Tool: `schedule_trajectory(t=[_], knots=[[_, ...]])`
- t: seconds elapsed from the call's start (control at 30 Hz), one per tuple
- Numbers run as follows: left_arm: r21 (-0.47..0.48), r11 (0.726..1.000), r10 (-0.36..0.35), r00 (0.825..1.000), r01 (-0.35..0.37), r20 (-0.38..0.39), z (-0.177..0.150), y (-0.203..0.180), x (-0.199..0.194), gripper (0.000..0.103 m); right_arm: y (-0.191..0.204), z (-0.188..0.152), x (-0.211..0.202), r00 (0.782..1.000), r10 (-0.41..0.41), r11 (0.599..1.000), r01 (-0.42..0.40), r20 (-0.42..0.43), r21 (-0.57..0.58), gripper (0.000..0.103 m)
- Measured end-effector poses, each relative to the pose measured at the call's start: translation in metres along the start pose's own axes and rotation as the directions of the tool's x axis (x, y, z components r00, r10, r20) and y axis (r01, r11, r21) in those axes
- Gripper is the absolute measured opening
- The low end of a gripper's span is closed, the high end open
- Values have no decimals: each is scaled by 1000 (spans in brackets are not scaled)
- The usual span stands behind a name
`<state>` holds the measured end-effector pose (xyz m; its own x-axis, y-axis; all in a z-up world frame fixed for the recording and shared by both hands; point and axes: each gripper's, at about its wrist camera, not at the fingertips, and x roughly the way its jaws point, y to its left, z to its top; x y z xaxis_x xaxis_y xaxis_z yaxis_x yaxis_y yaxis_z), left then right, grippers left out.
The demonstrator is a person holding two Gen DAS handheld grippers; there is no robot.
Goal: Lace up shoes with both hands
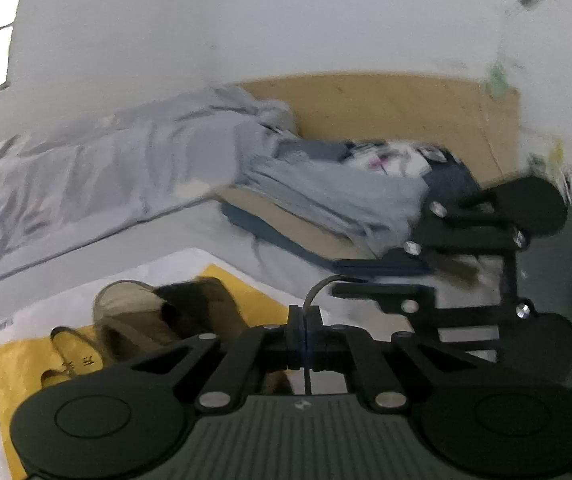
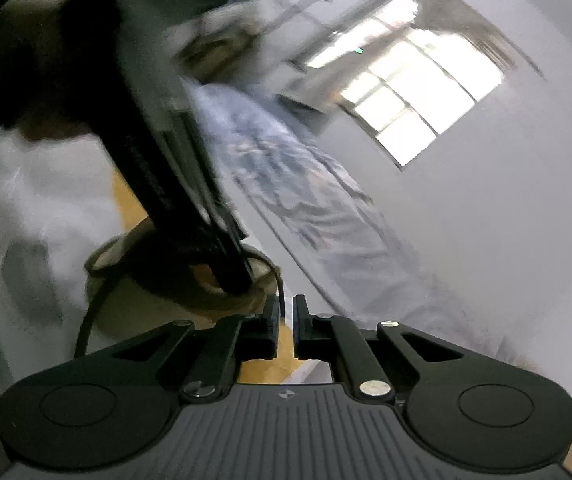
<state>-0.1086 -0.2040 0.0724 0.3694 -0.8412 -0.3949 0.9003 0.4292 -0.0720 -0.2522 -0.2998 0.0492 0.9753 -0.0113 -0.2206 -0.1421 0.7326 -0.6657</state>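
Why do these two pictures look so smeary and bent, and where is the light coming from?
Left wrist view: the bedding and far corner are smeared, the shoe is soft, while the left claw stays sharp; straight edges bow as in a fisheye. Right wrist view: heavier streaking across the upper left, and the window is blown out white, lighting the wall.

This is a bedroom in a home. A bed with a rumpled grey duvet runs along a plain white wall, ending at a wooden headboard. Folded clothes lie heaped near the headboard. A paned window lets in daylight beyond the bed, and a pair of brown shoes sits on a yellow mat beside it
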Motion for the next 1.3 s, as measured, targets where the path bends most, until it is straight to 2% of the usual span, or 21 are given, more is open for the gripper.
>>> schedule_trajectory(t=[0.07, 0.1, 0.13, 0.17, 0.2, 0.27, 0.3, 0.37, 0.43, 0.47, 0.63, 0.93, 0.97, 1.1, 1.17, 1.3], knots=[[-92, 996, 7, 1000, -4, 29, 0, 13, -3, 0, -18, -1, 2, 1000, 3, 985, -1, -6, 172, 4], [-138, 990, 11, 999, -5, 43, 1, 20, -5, 0, -28, -3, 2, 1000, 14, 961, -13, -1, 276, 4], [-177, 984, 11, 998, -1, 58, 0, 26, -7, 0, -40, -5, 3, 999, 33, 917, -36, 14, 396, 4], [-202, 979, 13, 998, 1, 67, 0, 30, -8, 0, -51, -7, 4, 998, 53, 859, -63, 34, 508, 4], [-225, 974, 15, 997, 2, 74, 0, 33, -9, 0, -62, -11, 6, 995, 74, 783, -98, 64, 614, 4], [-266, 964, 14, 996, 9, 85, -1, 38, -10, 0, -82, -22, 9, 984, 103, 585, -176, 143, 792, 8], [-283, 959, 6, 996, 19, 89, -2, 40, -11, 0, -88, -26, 12, 977, 111, 492, -213, 182, 844, 13], [-324, 945, -15, 994, 50, 110, -3, 43, -13, 0, -98, -29, 23, 960, 117, 328, -279, 254, 902, 14], [-358, 931, -25, 992, 68, 125, -5, 46, -14, 0, -107, -29, 34, 945, 115, 223, -324, 306, 919, 14], [-365, 928, -26, 991, 73, 131, -5, 47, -15, 0, -110, -30, 37, 941, 112, 184, -336, 320, 924, 15], [-393, 914, -38, 986, 99, 160, -6, 52, -22, 0, -110, -40, 45, 935, 102, 60, -347, 340, 936, 27], [-391, 914, -50, 986, 111, 162, -8, 54, -28, 0, -111, -58, 58, 925, 78, -166, -356, 372, 920, 27], [-391, 914, -49, 986, 109, 161, -8, 54, -29, 0, -111, -59, 60, 925, 78, -178, -355, 372, 918, 27], [-388, 916, -42, 987, 100, 155, -9, 55, -30, 0, -105, -54, 64, 922, 103, -178, -352, 373, 919, 24], [-387, 917, -37, 988, 94, 151, -9, 55, -30, 0, -103, -53, 65, 924, 110, -184, -342, 365, 921, 15], [-387, 918, -31, 989, 87, 148, -10, 56, -33, 0, -100, -50, 64, 927, 116, -183, -334, 357, 925, 8]])
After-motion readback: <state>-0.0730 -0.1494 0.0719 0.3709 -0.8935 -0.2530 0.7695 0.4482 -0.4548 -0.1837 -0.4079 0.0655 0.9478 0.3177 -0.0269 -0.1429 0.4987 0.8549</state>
